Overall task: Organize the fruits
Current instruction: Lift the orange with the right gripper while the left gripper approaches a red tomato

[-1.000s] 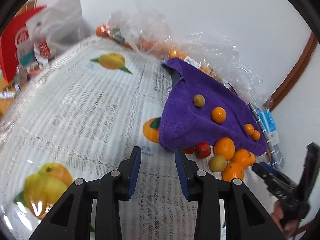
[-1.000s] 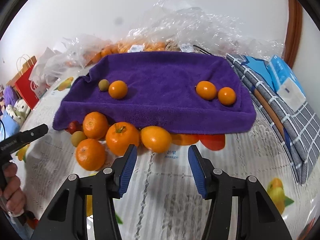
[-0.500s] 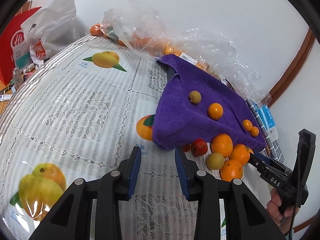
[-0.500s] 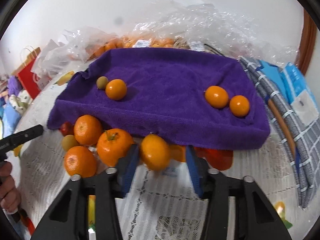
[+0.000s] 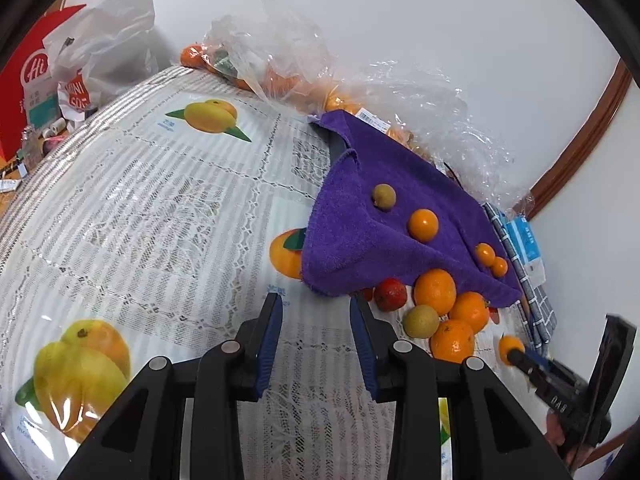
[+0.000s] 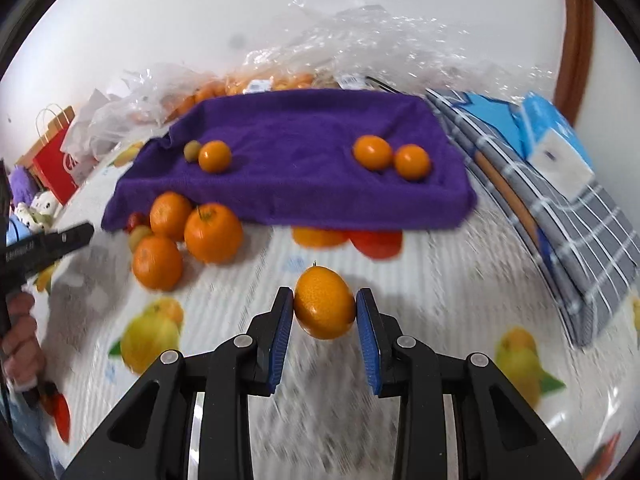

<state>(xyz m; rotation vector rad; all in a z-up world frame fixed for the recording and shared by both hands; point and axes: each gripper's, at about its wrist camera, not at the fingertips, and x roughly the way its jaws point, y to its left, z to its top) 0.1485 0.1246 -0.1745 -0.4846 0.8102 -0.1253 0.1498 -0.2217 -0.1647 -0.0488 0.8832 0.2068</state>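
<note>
Step in hand: carrying one fruit. Right gripper is clamped on an orange citrus fruit, both blue pads touching its sides, fruit at centre frame, apparently lifted off the fruit-print tablecloth; background is motion-blurred.

Left gripper is at lower centre of its view, jaws apart, nothing between them, over the tablecloth just short of the purple towel corner.

Loose pile at left of the right view: three oranges, one greenish fruit and one red fruit, partly tucked under the towel edge.

On the towel: one small greenish fruit beside a small orange at upper left, two small oranges at upper right.

Next move, my guess: carry the held fruit up onto the towel next to like fruit, then release gently so it doesn't roll.
</note>
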